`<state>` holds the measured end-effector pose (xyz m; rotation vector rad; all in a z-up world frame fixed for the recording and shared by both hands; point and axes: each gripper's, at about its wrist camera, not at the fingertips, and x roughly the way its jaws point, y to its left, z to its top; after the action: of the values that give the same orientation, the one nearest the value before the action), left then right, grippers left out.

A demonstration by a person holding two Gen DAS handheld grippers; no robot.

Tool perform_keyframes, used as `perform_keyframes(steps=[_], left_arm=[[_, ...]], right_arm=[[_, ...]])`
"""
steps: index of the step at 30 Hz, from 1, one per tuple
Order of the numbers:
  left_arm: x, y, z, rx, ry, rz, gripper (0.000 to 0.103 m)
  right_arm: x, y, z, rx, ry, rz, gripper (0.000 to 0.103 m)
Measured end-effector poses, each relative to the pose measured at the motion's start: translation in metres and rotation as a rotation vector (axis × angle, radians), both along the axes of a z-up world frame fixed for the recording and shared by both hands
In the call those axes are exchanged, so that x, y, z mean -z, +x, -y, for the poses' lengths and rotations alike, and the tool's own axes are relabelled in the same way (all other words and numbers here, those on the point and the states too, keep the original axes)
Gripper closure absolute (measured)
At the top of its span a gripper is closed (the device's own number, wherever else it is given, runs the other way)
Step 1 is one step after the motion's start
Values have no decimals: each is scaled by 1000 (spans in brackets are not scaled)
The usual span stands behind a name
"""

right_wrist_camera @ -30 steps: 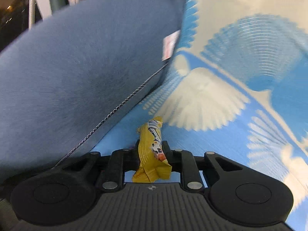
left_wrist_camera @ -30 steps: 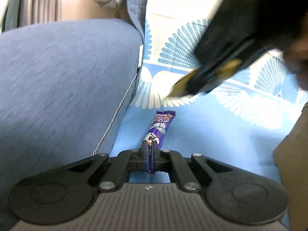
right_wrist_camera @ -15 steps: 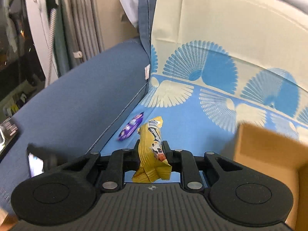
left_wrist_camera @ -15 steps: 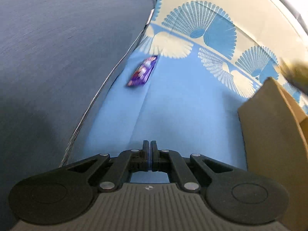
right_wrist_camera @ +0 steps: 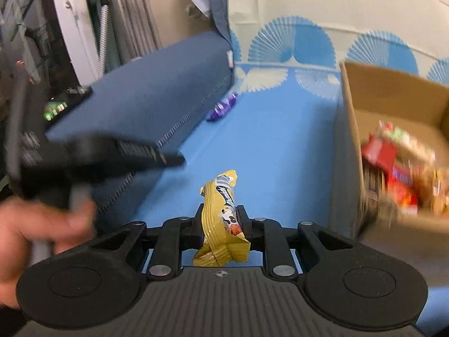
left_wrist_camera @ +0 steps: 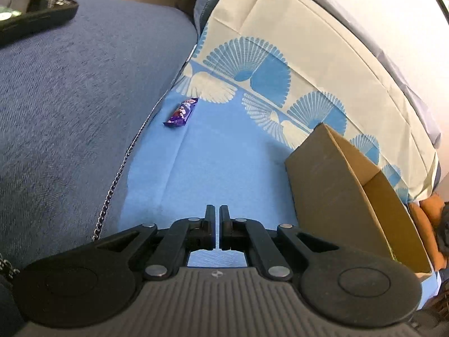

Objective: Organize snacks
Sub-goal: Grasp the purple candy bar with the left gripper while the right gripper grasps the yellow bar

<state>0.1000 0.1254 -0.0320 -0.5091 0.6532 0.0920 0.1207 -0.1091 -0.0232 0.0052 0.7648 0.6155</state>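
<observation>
A purple snack bar (left_wrist_camera: 181, 111) lies on the blue sheet beside the sofa arm, far ahead of my left gripper (left_wrist_camera: 217, 210), which is shut and empty. The same purple snack bar (right_wrist_camera: 222, 107) shows in the right wrist view. My right gripper (right_wrist_camera: 220, 210) is shut on a yellow snack bar (right_wrist_camera: 223, 213) that stands up between its fingers. A cardboard box (left_wrist_camera: 334, 174) stands on the sheet to the right; in the right wrist view the cardboard box (right_wrist_camera: 350, 129) holds several blurred red and brown snack packs (right_wrist_camera: 398, 165). The left gripper (right_wrist_camera: 168, 159), in a hand (right_wrist_camera: 33, 230), shows blurred at left.
A blue sofa arm (left_wrist_camera: 70, 98) rises along the left, with a dark phone (left_wrist_camera: 31, 11) on top. A cream backrest cover with blue fan prints (left_wrist_camera: 294, 64) runs behind. An orange object (left_wrist_camera: 426, 216) sits past the box. Curtains and a white frame (right_wrist_camera: 81, 28) stand beyond the sofa.
The purple bar has left my left gripper and lies on the sheet; the left gripper has drawn back from it. My right gripper has swung right with the yellow bar, bringing the box into view.
</observation>
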Motion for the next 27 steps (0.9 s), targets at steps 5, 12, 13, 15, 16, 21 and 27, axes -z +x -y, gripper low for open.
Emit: perform_keyframes(steps=[5, 12, 13, 15, 16, 21, 27], left_arm=[[2, 9, 0, -39, 28, -1, 102], [8, 70, 7, -18, 222, -52, 87], [8, 82, 6, -25, 237, -55, 77], [6, 107, 3, -55, 276, -55, 58], [6, 120, 2, -72, 308, -52, 51], [16, 195, -6, -100, 417, -90, 37], [47, 252, -8, -110, 535, -195, 36]], right_arm=[[22, 7, -8, 41, -25, -12, 82], [47, 19, -19, 38, -57, -92, 62], [48, 19, -21, 32, -66, -90, 58], [48, 20, -24, 7, -81, -85, 48], [50, 18, -26, -4, -90, -84, 47], [48, 21, -28, -31, -114, -91, 47], [45, 30, -30, -32, -127, -107, 51]])
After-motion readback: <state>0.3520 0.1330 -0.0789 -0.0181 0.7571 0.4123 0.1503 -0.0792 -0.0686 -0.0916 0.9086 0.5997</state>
